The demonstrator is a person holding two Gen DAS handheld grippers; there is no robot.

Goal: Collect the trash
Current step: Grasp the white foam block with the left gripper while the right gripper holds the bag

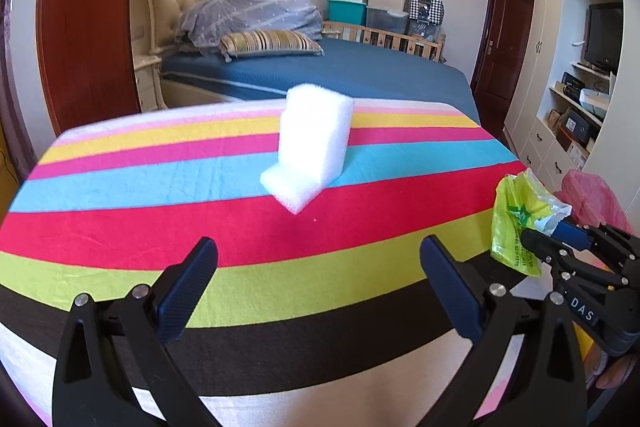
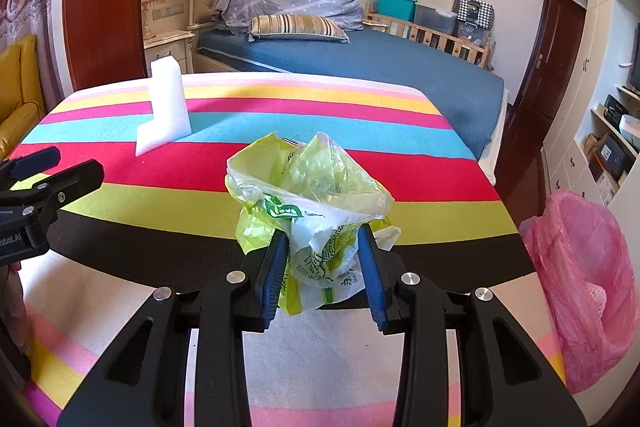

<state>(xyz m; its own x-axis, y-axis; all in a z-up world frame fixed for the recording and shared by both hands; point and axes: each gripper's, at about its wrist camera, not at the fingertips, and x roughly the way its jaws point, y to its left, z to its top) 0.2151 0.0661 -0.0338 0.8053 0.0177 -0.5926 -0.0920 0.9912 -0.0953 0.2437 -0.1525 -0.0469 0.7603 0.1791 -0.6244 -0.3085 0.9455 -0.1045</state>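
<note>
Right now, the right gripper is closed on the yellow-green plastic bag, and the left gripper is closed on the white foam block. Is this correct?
Only the second part is wrong. The left gripper is open and holds nothing; the white foam block stands apart from it on the striped cloth, as the left wrist view shows. The right gripper is indeed closed on the yellow-green plastic bag.

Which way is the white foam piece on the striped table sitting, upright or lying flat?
Upright. The foam piece stands tall on the striped cloth, with a short foot resting flat.
</note>
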